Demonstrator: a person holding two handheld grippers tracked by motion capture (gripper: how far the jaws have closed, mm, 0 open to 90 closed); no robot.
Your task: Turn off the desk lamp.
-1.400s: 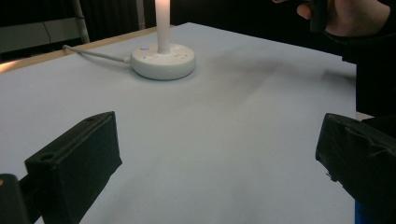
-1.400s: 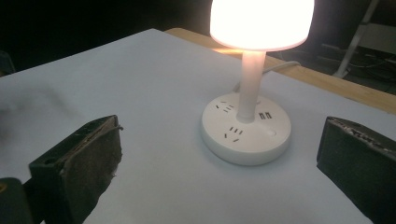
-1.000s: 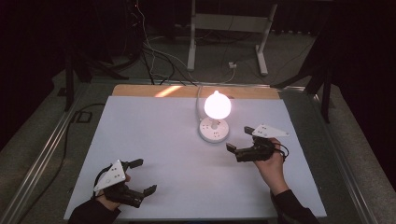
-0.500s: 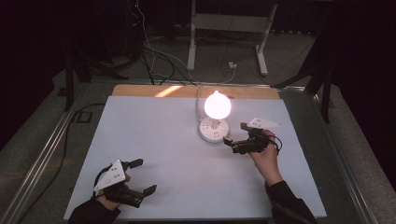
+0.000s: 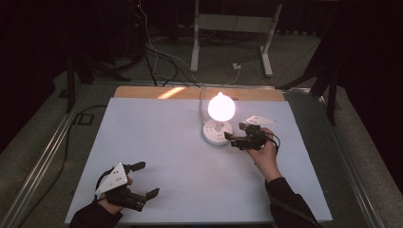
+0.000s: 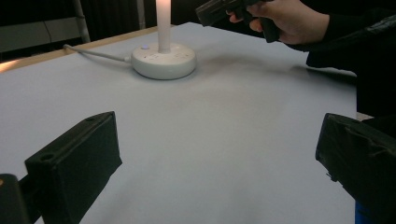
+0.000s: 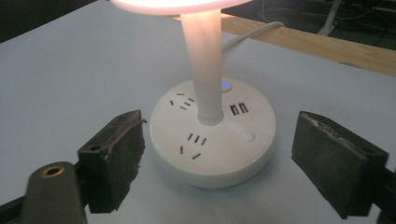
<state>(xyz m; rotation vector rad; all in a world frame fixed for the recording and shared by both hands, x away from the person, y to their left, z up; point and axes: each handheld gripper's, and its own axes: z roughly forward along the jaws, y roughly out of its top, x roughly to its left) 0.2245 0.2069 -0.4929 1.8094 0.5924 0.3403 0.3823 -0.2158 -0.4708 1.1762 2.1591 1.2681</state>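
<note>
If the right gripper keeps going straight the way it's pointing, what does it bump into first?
Most likely the lamp's round white base. The right gripper points straight at it with its jaws open on either side, and the lit lamp's stem stands just behind.

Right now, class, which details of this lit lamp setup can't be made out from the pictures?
- Lamp shade: right gripper view, top edge cuts it off.
- Lamp bulb: high view, glare washes out its surface.
- Power cable: high view, plug end lost in the dark floor.
- Base button markings: too small.
</note>
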